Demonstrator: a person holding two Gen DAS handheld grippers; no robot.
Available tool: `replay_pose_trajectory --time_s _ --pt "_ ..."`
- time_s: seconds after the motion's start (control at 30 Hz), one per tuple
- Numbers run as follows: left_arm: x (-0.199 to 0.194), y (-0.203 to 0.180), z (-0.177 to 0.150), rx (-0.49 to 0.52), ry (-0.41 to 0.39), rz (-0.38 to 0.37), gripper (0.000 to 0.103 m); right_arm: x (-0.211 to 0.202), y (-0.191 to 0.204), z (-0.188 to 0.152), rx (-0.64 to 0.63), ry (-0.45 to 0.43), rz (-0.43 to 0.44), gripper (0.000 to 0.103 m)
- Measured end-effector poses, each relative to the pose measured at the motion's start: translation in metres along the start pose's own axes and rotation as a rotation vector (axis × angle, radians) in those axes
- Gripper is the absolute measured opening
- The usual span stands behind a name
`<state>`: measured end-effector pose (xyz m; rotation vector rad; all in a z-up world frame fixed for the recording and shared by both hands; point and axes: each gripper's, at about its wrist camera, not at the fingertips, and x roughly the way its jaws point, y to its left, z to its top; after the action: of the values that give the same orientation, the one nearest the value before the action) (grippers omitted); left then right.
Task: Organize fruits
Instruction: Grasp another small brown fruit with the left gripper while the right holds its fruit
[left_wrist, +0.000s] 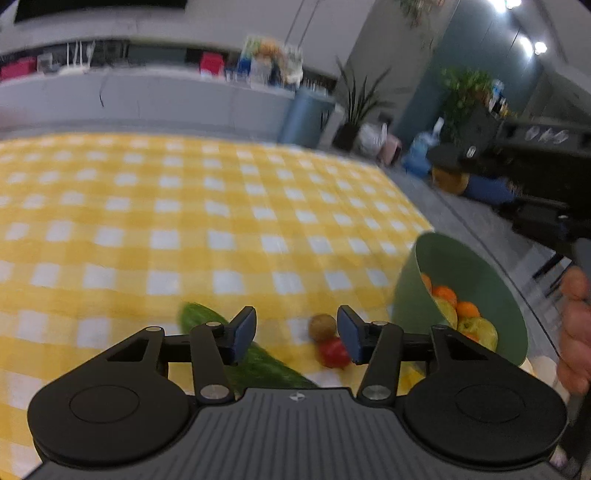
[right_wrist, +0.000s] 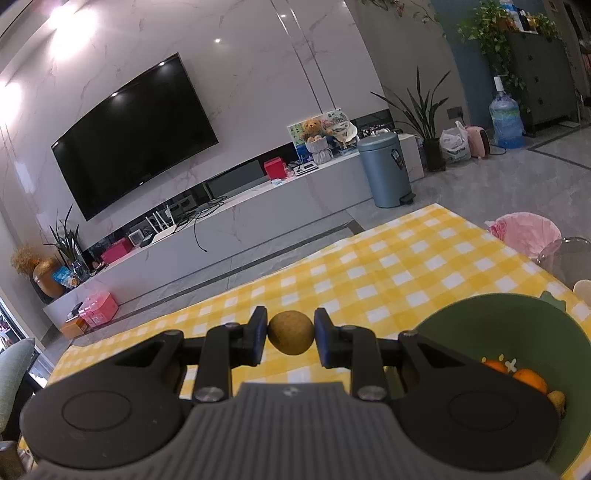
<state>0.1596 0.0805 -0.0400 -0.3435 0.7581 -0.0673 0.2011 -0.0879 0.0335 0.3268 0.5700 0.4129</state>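
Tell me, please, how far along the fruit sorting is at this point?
Partly done. The green bowl already holds oranges and yellow-green fruit. In hand: the right gripper is shut on a brown kiwi, beside the bowl. Left: a second kiwi, a red tomato-like fruit and a cucumber lie on the checked tablecloth; the left gripper is open above them.
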Motion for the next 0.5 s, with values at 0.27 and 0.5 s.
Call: replay_pose_trajectory --time_s 0.27,0.5 --pt "0.045 -0.030 0.000 0.084 0.083 0.067 0.054 0.000 -0.012 0.000 0.048 0.028 0.056 0.024" --pt "0.069 -0.037 -0.004 0.105 0.126 0.143 0.053 0.001 -0.017 0.001 0.061 0.036 0.061 0.024"
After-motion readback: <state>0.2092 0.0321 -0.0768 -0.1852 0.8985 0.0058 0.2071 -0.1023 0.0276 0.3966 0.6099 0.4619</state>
